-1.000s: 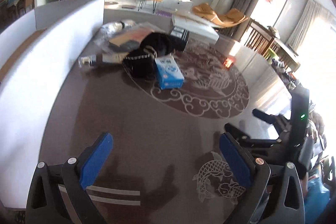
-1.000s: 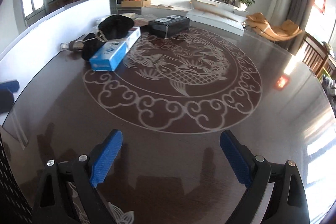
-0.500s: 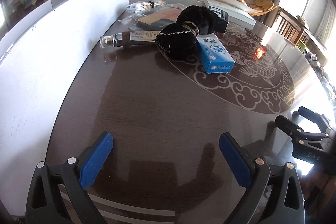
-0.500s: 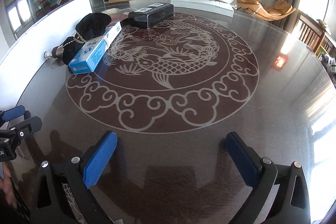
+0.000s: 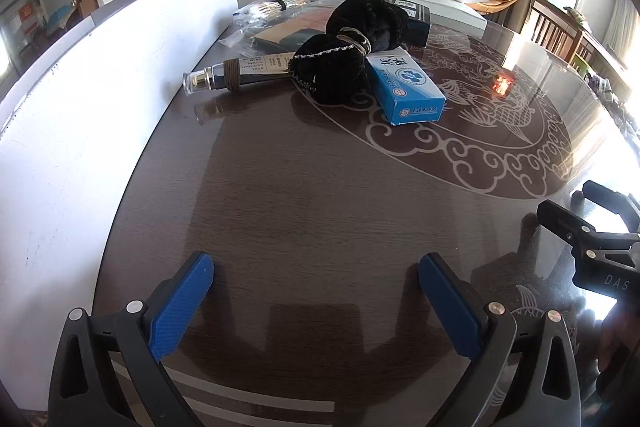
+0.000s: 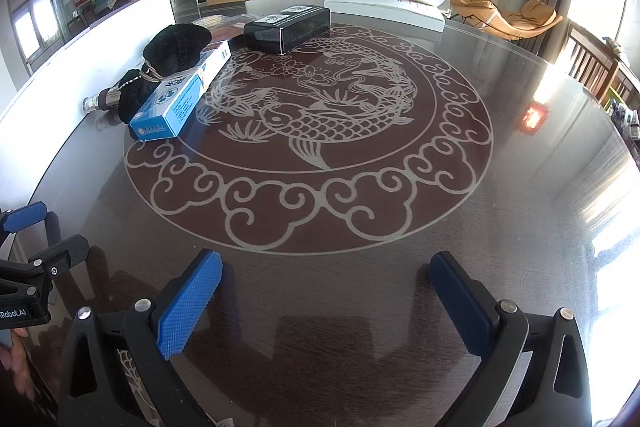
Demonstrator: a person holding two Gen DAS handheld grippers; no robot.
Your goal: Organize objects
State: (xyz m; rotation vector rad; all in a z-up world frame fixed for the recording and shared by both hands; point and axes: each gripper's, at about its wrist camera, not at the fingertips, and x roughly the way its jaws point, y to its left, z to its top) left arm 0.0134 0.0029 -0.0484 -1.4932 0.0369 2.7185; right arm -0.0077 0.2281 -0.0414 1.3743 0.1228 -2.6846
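Observation:
On a dark round table (image 5: 304, 195) with a fish pattern lies a cluster of objects: a blue carton (image 5: 404, 89) (image 6: 178, 99), a black fuzzy cloth item (image 5: 352, 43) (image 6: 172, 55), a slim dark bottle (image 5: 240, 73) (image 6: 100, 101) on its side, and a black box (image 6: 286, 27). My left gripper (image 5: 316, 267) hovers open over bare table well short of the cluster. My right gripper (image 6: 326, 267) is open too, empty, near the table's front edge. Each gripper shows at the side of the other's view.
A white board (image 5: 100, 87) stands upright along the table's left edge. Clear plastic packets and a flat brown item (image 5: 280, 27) lie behind the cluster. A long white box (image 6: 384, 7) sits at the far side. Chairs and a TV unit stand beyond.
The left wrist view has swung towards the cluster and tipped downward, so bottle and carton now sit centred. The right gripper's jaws widened slightly; its view tilted a little.

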